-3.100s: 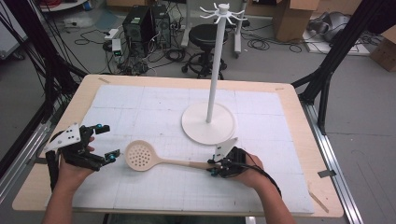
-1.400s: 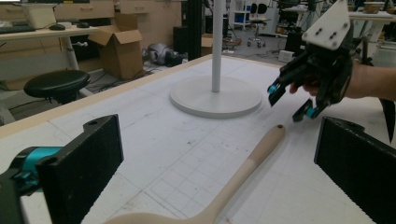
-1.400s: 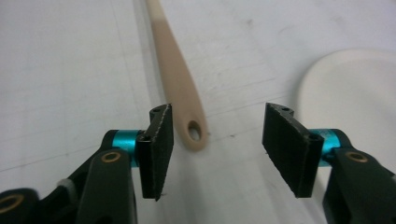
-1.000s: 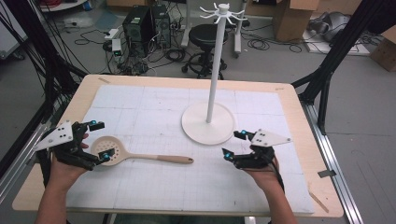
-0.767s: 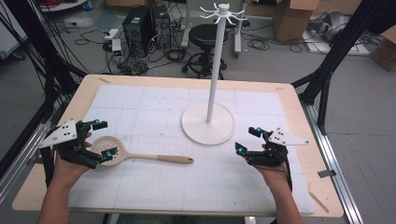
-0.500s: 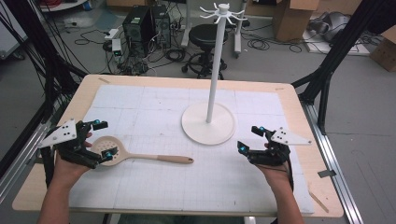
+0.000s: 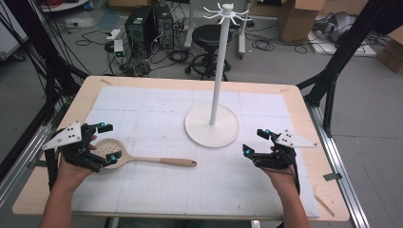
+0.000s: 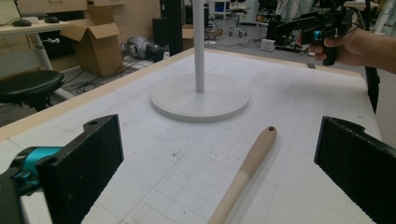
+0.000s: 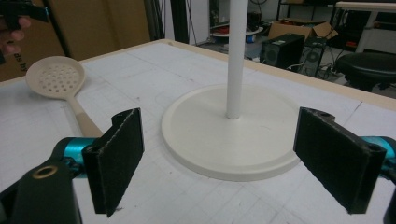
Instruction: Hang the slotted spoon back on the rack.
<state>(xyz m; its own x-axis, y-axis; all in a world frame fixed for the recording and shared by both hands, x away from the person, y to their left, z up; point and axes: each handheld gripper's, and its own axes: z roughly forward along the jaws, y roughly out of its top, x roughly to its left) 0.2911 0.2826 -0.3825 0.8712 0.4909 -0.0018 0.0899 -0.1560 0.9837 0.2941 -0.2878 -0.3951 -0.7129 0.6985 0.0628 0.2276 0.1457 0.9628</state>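
A cream slotted spoon (image 7: 142, 157) lies flat on the white grid mat, bowl to the left and handle pointing right. My left gripper (image 7: 110, 142) is open, its jaws standing wide on either side of the bowl; in the left gripper view (image 8: 218, 140) the handle (image 8: 247, 168) runs out between them. My right gripper (image 7: 255, 141) is open over the mat at the right, holding nothing. In the right gripper view (image 9: 224, 149) it faces the white hanging stand (image 9: 233, 135), with the spoon (image 9: 56, 77) farther off to the left.
The white stand (image 7: 212, 125) has a round base mid-table and a tall pole topped by hooks (image 7: 226, 9). The mat (image 7: 157, 104) covers most of the wooden table (image 7: 304, 114). Beyond the table are a stool (image 7: 209, 35), computers and cables.
The right gripper has let go of the spoon's handle and pulled away to the right. The spoon has shifted left with the left gripper and has lain still for the last second.
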